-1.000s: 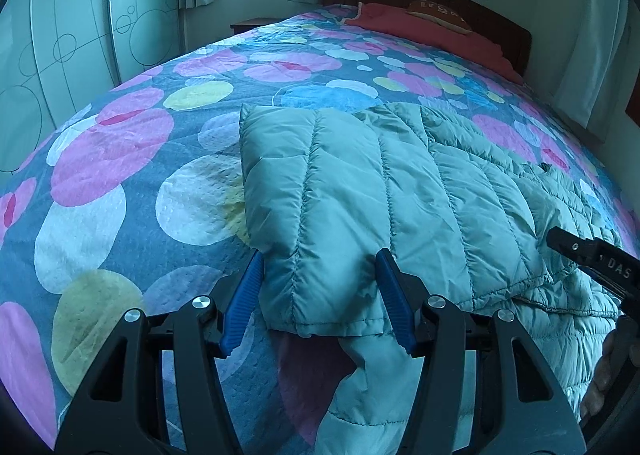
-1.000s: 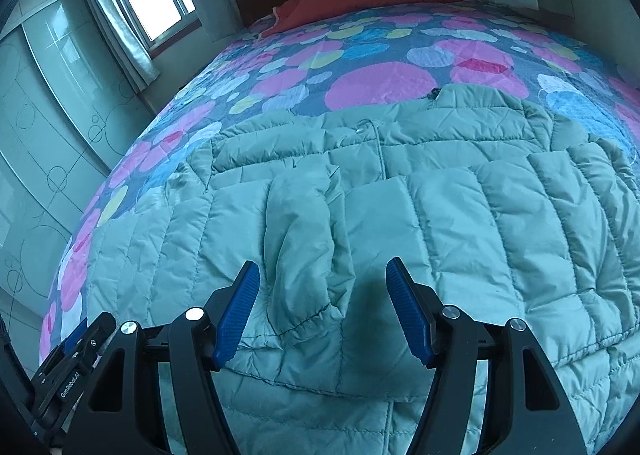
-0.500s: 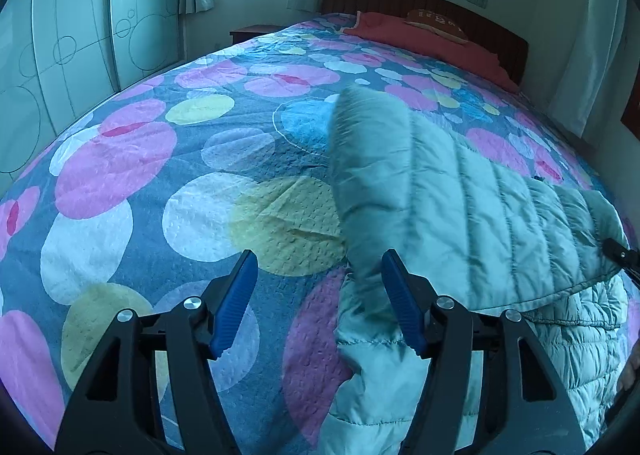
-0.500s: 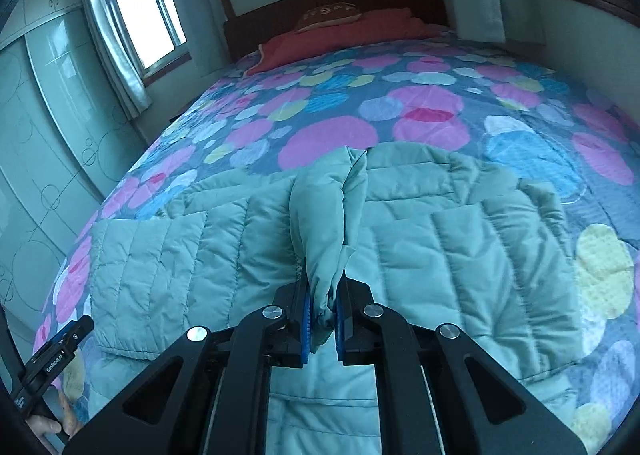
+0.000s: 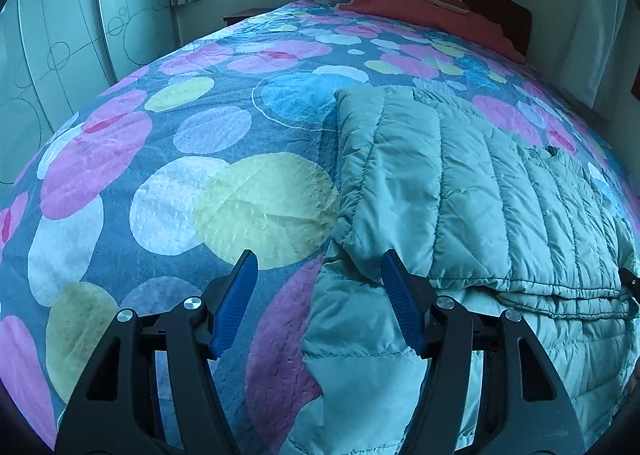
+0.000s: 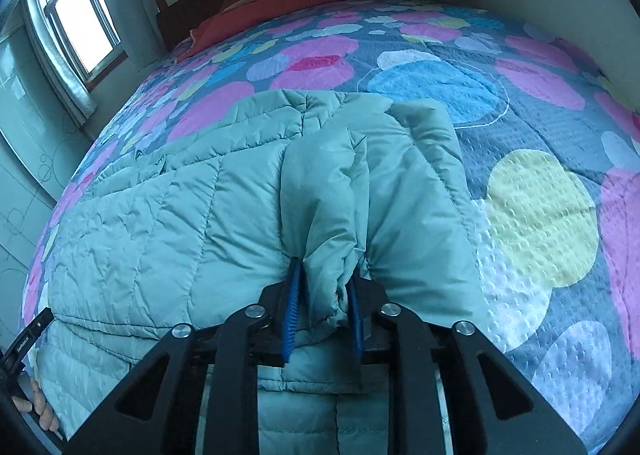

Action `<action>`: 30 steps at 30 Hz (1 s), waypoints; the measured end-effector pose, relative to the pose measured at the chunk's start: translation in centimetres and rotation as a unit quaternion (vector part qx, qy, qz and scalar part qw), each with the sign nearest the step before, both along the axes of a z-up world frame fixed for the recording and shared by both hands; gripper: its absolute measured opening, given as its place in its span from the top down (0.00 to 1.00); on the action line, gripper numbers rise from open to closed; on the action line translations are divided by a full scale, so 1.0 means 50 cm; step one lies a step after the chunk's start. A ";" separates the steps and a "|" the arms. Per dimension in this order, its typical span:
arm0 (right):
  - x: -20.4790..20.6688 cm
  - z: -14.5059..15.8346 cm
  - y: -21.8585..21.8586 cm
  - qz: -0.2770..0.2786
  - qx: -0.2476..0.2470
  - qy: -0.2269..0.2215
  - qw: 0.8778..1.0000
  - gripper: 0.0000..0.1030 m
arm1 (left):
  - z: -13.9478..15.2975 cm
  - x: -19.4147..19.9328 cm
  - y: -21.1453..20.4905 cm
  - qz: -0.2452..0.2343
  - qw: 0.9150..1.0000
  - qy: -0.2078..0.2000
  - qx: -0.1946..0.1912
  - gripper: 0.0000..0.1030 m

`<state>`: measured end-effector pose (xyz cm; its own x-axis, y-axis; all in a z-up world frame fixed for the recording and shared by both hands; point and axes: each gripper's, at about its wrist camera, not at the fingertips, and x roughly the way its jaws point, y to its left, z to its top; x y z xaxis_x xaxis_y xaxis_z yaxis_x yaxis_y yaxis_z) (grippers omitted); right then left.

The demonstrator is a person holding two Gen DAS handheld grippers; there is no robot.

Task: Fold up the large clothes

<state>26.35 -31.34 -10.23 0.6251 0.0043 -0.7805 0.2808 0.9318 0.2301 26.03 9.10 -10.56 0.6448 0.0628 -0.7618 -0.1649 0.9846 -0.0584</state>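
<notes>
Right tongs (image 6: 325, 301), jaws opening, with a fold of quilted pale-green padded jacket (image 6: 192, 215) between them; left tongs (image 5: 316, 295) spread over the circle-patterned bed (image 5: 224, 199).

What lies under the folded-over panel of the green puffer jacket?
Under the folded panel more of the same puffer jacket shows at the near edge, on the circle-patterned bedspread. What lies beneath the panel's middle is covered.

Cool bluish daylight from window (image 6: 80, 27); soft shadows; fisheye bending, dark vignetted corners.
</notes>
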 end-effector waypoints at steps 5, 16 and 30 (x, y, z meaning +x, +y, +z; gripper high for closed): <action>-0.015 0.074 0.008 -0.039 -0.053 -0.059 0.996 0.50 | 0.031 0.027 -0.028 -0.023 1.000 -0.020 0.008 0.38; 0.163 -0.017 0.044 0.032 -0.036 0.015 0.999 0.49 | -0.020 0.172 -0.068 -0.041 0.998 0.027 0.048 0.38; 0.212 -0.031 0.118 0.078 -0.045 0.022 0.996 0.39 | -0.023 0.191 -0.137 -0.081 0.996 0.036 0.022 0.38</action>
<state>36.94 -25.43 -11.78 0.5880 0.0281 -0.8084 0.1382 0.9812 0.1346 35.57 2.27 -11.72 0.5924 -0.0044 -0.8056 -0.0053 0.9999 -0.0094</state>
